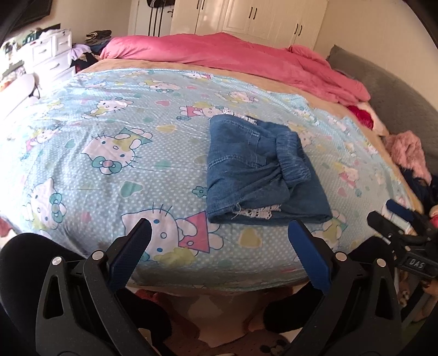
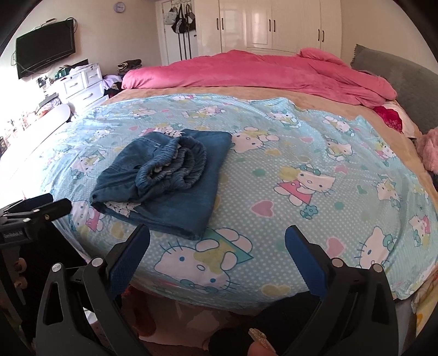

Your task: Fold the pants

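Well, pants (image 1: pixel 260 169) sit folded in a bundle on the sheet (image 1: pixel 109 115) near the bed's front edge; left gripper (image 1: pixel 219 241) and right gripper (image 2: pixel 217 241) hover short of them, jaws spread, empty; folding looks finished, maybe one tidy press next.

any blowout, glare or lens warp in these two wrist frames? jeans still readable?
Left wrist: strong barrel warp, black corner vignette, left edge washed out by bright light; folded jeans sharp and evenly lit. Right wrist: same warp, blown-out patch at the left edge by the white dresser, glare on the wardrobe doors; jeans crisp, waistband stitching readable.
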